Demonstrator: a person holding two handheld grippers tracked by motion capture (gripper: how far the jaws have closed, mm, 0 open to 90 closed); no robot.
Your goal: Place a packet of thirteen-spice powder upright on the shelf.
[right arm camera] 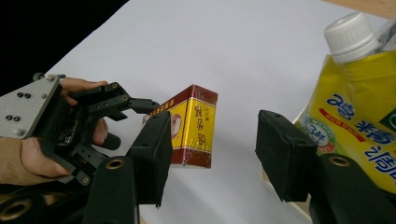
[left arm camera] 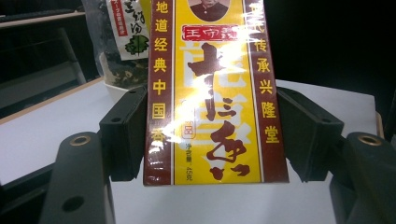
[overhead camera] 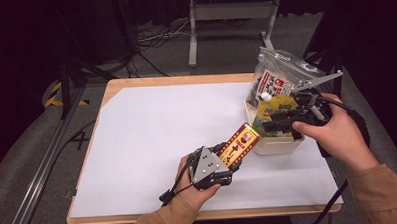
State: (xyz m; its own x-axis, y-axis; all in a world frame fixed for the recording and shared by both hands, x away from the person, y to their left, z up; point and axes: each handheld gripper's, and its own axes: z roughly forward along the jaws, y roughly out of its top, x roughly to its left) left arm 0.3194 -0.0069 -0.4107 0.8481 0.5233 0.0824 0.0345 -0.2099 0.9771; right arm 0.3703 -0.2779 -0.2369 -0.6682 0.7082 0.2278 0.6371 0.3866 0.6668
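White tabletop (overhead camera: pixel 152 143): left gripper (overhead camera: pixel 228 161) clamps the yellow box (overhead camera: pixel 240 144). Right gripper (right arm camera: pixel 210 154), jaws open, nears it. A mistimed handover could drop it.

Red-and-yellow box (overhead camera: pixel 240 143) tilted, raised above the table.
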